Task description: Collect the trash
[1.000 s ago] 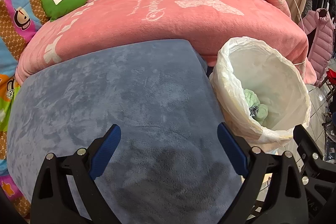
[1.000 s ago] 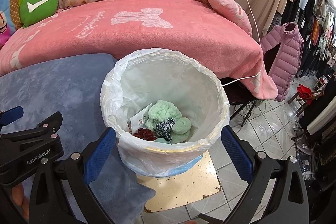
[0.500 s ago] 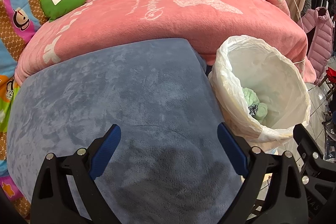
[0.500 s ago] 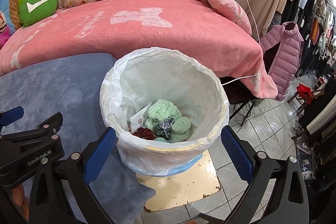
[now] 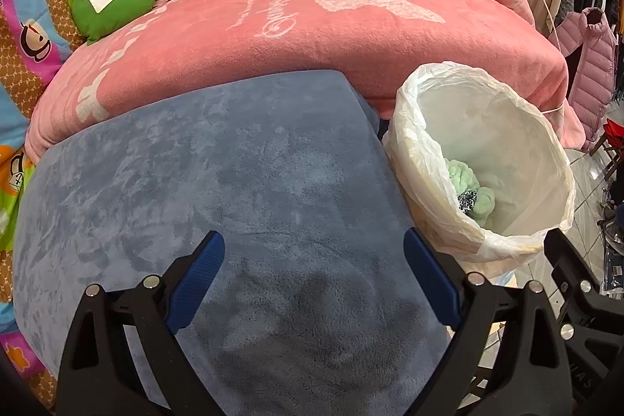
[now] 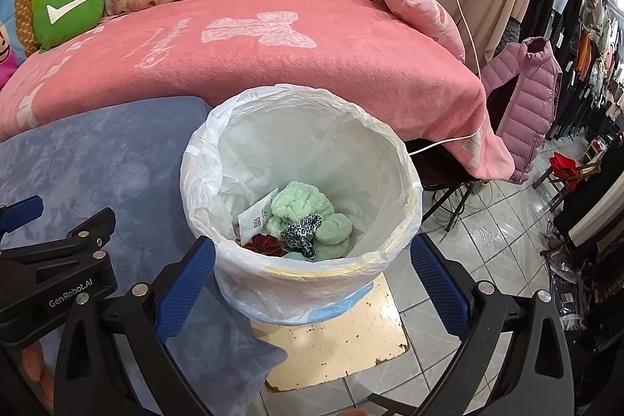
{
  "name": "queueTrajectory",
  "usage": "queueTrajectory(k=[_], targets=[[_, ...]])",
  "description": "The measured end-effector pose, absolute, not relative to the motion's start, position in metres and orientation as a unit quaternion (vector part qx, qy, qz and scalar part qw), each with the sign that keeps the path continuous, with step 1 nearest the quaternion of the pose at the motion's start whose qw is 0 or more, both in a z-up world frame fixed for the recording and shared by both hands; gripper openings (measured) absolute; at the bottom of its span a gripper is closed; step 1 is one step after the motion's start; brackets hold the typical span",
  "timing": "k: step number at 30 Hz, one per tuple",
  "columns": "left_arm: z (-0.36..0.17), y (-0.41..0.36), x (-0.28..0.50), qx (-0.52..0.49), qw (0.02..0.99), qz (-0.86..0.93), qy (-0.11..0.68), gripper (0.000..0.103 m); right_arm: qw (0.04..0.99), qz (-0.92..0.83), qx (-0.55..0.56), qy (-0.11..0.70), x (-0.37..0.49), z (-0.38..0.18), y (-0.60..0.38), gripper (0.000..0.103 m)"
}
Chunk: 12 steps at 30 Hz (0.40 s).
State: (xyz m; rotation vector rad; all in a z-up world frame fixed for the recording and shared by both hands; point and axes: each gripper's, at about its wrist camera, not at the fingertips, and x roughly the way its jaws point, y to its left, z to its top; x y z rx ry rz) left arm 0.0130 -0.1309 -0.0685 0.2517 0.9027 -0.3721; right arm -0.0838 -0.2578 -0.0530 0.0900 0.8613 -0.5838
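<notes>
A bin lined with a white plastic bag (image 6: 397, 182) stands on a cream board beside the blue-grey blanket (image 5: 218, 182). Inside lie green fluffy pieces (image 6: 300, 205), a leopard-print scrunchie (image 6: 302, 231), a dark red scrunchie (image 6: 265, 244) and a white card (image 6: 255, 217). My right gripper (image 6: 312, 279) is open and empty, its jaws either side of the bin's near rim. My left gripper (image 5: 314, 279) is open and empty over the blanket, left of the bin (image 5: 526, 127). No loose trash shows on the blanket.
A pink blanket (image 5: 312, 26) covers the bed behind, with a green check-mark cushion (image 5: 113, 0) at far left and a pink pillow (image 6: 421, 14) at right. A white cable (image 6: 460, 10) hangs near the bin. A pink vest (image 6: 522, 104), stools and tiled floor lie right.
Almost nothing: both views shift very slightly. Both grippers stay open and empty.
</notes>
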Motion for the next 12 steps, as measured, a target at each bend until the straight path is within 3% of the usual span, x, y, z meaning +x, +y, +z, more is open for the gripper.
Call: queueTrajectory(k=[12], targets=[[-0.072,-0.1297,0.0144,0.115,0.873,-0.182,0.439,0.089,0.865,-0.285,0.047,0.411,-0.0852,-0.0523,-0.2612,0.096]])
